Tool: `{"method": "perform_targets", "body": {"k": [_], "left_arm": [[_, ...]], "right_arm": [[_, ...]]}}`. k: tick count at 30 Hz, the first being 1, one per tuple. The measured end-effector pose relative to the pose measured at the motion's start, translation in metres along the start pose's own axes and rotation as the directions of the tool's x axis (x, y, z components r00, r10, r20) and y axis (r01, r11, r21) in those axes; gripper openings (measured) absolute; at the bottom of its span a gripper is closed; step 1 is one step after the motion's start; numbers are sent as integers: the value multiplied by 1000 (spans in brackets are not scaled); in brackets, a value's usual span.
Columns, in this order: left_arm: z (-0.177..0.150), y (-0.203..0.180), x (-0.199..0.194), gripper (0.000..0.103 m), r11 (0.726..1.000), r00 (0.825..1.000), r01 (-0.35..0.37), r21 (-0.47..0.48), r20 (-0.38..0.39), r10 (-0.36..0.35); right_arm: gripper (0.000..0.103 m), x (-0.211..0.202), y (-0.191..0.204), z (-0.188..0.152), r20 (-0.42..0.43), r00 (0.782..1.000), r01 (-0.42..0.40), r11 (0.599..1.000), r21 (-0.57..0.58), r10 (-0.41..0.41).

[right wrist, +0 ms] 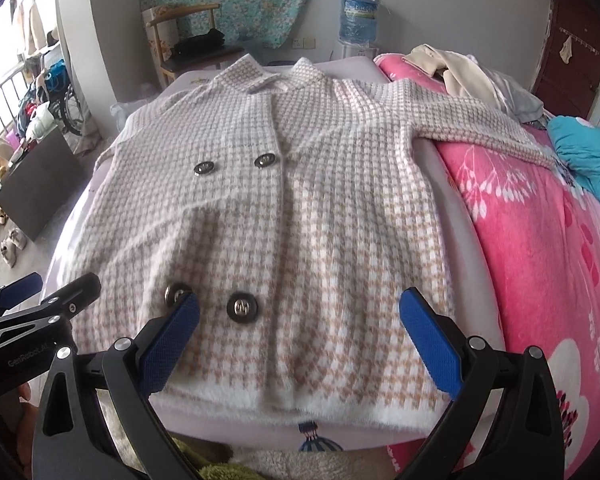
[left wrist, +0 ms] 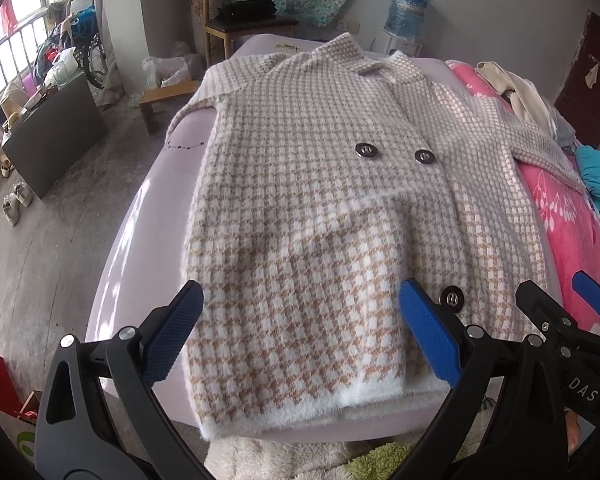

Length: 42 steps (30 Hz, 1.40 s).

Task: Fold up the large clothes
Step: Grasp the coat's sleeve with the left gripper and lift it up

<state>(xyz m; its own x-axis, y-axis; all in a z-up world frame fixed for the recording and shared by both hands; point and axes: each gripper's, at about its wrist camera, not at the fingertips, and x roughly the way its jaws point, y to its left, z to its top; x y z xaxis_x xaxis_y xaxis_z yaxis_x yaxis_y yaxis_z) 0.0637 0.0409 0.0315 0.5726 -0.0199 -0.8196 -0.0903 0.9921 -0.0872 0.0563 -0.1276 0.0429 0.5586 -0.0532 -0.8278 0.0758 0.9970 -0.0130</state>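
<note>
Right wrist view: coat lies lengthwise, collar far; both tongs agape.

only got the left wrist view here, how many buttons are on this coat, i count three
Observer: Four. The right wrist view shows a second lower button beside the one you see.
Operator: is the right gripper holding anything
Observer: No, the right gripper is open above the coat hem, nothing between its fingers.
Operator: whats under the hem on that side
Observer: A lilac sheet with a small balloon print just below the hem.
</note>
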Motion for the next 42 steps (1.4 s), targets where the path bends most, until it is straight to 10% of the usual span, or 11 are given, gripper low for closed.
{"method": "perform_targets", "body": {"k": [9,19,30,35,38,42], "left_arm": [[28,14,8,95,992,985,112,49,124,-118],[56,37,40,95,980,975,198,-12,100,-196],[112,170,85,95,924,984,143,-354,154,-94],[126,257,144,95,735,965,248,-632,95,-244],[116,301,199,95,505,907,316,-803,100,-410],[100,319,261,95,310,843,302,-902,100,-529]], "right_arm": [[98,11,17,41,87,995,51,995,-90,-43],[98,42,47,95,120,981,-125,974,-187,149],[98,101,94,124,21,961,-261,930,-259,275],[98,120,104,123,-30,953,-297,916,-269,300],[98,129,104,122,-56,952,-304,913,-271,300],[98,137,100,121,-79,956,-294,915,-276,283]]}}
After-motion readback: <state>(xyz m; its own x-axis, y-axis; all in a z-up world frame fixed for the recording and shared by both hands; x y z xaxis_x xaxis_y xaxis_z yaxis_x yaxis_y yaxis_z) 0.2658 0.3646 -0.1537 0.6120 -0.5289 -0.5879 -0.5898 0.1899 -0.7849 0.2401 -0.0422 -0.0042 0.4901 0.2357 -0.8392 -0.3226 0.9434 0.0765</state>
